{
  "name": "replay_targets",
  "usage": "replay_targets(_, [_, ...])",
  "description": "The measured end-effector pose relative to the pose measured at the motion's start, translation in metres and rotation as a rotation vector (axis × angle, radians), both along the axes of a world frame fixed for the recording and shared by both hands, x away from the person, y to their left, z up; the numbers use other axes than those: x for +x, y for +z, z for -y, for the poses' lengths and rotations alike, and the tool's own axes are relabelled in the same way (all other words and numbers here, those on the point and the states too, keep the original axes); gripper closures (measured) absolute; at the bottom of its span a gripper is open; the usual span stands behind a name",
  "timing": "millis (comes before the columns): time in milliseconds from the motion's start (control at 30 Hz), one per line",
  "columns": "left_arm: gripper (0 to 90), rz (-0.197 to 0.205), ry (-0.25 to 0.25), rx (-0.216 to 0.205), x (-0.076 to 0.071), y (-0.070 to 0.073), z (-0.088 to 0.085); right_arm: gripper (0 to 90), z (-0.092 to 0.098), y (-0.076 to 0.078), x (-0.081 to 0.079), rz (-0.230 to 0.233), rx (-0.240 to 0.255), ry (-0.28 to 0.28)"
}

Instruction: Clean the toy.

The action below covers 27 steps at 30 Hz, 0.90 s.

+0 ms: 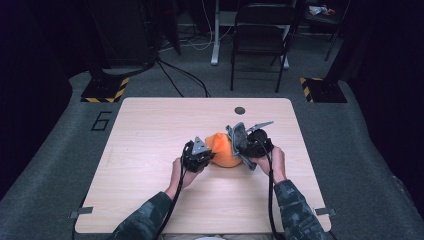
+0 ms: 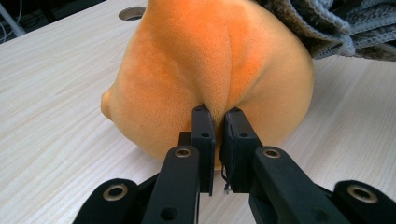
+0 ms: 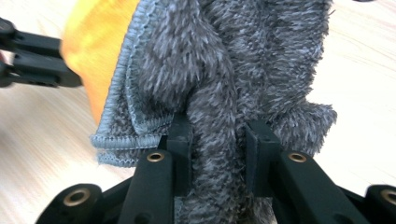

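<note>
Orange plush toy [image 1: 224, 150] sat on the table [image 1: 150, 150], right of centre and toward the near half, between the two grippers. Left gripper [image 1: 199, 156] met it from the left, jaws clenched on a pinch of the plush along its seam, as the left gripper view showed [image 2: 215, 122]. Right gripper [image 1: 248, 142] was at the toy's right, jaws clamped on a thick fold of grey fuzzy cloth [image 3: 224, 84], which draped against the toy's right and far side.

Handling judgement: both items looked soft and light. The toy's pile deformed under the pads, so a pinch probably gathers only skin and stuffing and may slip under pull; the seam ridge or the small nub [image 2: 108, 100] on its side looked the firmer holds. The cloth was limp and bulky with a stitched hem [image 3: 122, 140]; gripping near that hem should give better control than the loose middle. Nothing appeared fragile.
</note>
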State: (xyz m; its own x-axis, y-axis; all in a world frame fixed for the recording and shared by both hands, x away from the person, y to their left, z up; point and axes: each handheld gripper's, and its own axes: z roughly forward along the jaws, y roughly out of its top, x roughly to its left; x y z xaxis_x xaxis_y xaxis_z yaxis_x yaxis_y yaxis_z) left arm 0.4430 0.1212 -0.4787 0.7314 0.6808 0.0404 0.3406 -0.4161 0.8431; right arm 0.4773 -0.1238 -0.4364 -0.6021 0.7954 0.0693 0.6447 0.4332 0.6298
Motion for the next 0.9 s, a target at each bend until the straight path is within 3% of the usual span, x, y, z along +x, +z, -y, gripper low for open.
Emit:
replay_targets(333, [83.8,0.004,-0.001,0.002,0.001,-0.001,-0.001,69.8,0.012,-0.016,0.006,-0.046,-0.016,-0.041])
replay_targets(567, [83.8,0.005,0.003,-0.004,0.001,-0.002,-0.001,70.7,0.016,-0.038,0.011,-0.106,-0.068,-0.087])
replay_targets(633, [83.8,0.002,0.002,-0.006,0.001,-0.002,-0.001,70.9,0.016,-0.042,0.013,-0.105,-0.086,-0.091])
replay_targets(767, [83.8,-0.002,-0.001,-0.003,0.001,-0.001,-0.002,71.1,0.02,-0.036,0.013,-0.089,-0.099,-0.099])
replay_targets(900, [83.7,0.005,-0.005,-0.006,0.0,-0.001,-0.001,71.2,0.023,-0.014,0.009,-0.036,-0.058,-0.098])
